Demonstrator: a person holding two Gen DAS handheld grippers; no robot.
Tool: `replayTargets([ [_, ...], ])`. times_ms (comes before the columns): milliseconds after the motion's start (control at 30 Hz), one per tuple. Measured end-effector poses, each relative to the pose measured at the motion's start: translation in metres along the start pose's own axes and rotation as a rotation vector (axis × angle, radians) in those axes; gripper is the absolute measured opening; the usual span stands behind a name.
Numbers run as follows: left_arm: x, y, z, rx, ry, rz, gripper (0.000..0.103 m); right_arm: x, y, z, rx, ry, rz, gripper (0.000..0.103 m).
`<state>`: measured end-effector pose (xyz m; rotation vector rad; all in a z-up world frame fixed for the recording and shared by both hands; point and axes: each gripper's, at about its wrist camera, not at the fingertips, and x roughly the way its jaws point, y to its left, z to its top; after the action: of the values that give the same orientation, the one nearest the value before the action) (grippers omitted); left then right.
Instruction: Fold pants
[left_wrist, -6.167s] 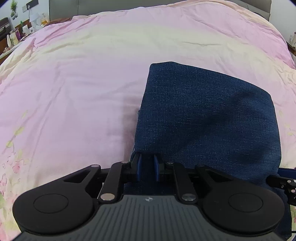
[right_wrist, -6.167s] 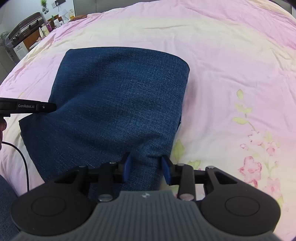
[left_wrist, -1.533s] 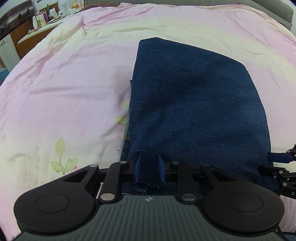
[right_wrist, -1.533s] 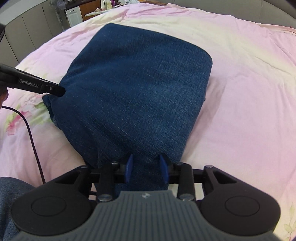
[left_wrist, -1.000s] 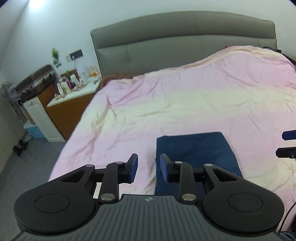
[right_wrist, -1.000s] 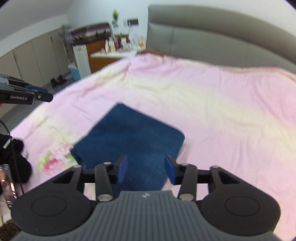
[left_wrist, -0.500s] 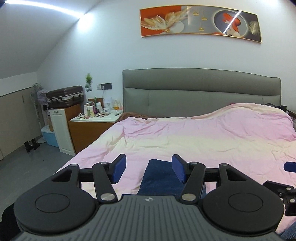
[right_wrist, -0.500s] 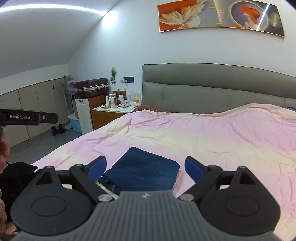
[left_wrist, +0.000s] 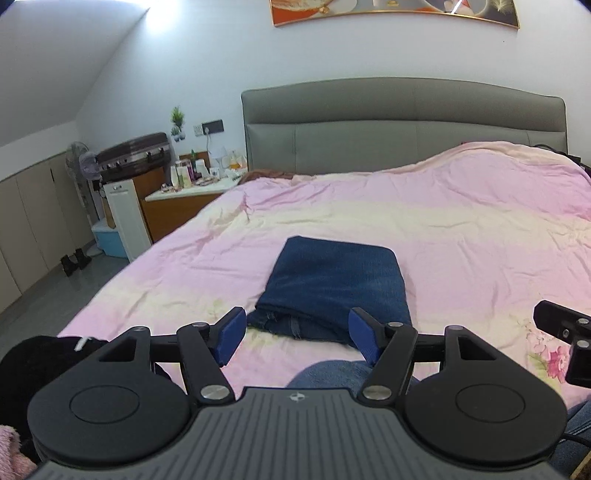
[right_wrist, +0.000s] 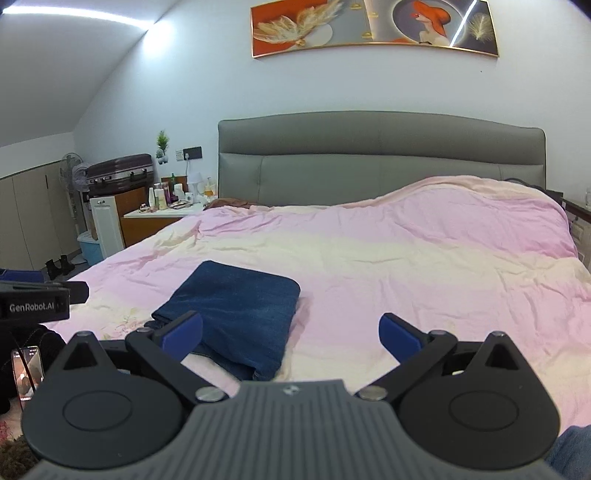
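The dark blue denim pants (left_wrist: 334, 286) lie folded into a compact rectangle on the pink bed cover (left_wrist: 461, 236), near its front edge. They also show in the right wrist view (right_wrist: 236, 306). My left gripper (left_wrist: 297, 338) is open and empty, held back from and above the pants. My right gripper (right_wrist: 290, 332) is wide open and empty, also drawn back from the bed. The left gripper's side shows at the left of the right wrist view (right_wrist: 37, 297).
A grey headboard (left_wrist: 402, 125) stands at the far end of the bed. A cluttered nightstand (left_wrist: 184, 199), a white cabinet (left_wrist: 125, 218) and a fan (left_wrist: 81, 158) stand at the left. A black garment (left_wrist: 40, 354) lies near my left gripper.
Both grippers let go of the pants, opened and pulled up and back from the bed. The folded pants stay lying on the cover.
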<state>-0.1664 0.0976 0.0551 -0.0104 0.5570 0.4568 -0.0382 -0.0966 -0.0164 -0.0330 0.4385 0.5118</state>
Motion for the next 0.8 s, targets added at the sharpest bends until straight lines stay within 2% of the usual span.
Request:
replayTargets([
  [333,0.018,-0.023,-0.021,0.034,0.089,-0.057,0.076,0.029,-0.005,-0.025,-0.002,0.057,-0.068,0.098],
  [467,0.021,-0.029,-0.023,0.057,0.098,-0.049,0.076,0.033,-0.010,-0.029,0.025,0.077,-0.082,0.098],
  [800,0.020,-0.029,-0.020,0.069,0.093,-0.060,0.076,0.029,-0.009,-0.027,0.022,0.055,-0.084,0.098],
])
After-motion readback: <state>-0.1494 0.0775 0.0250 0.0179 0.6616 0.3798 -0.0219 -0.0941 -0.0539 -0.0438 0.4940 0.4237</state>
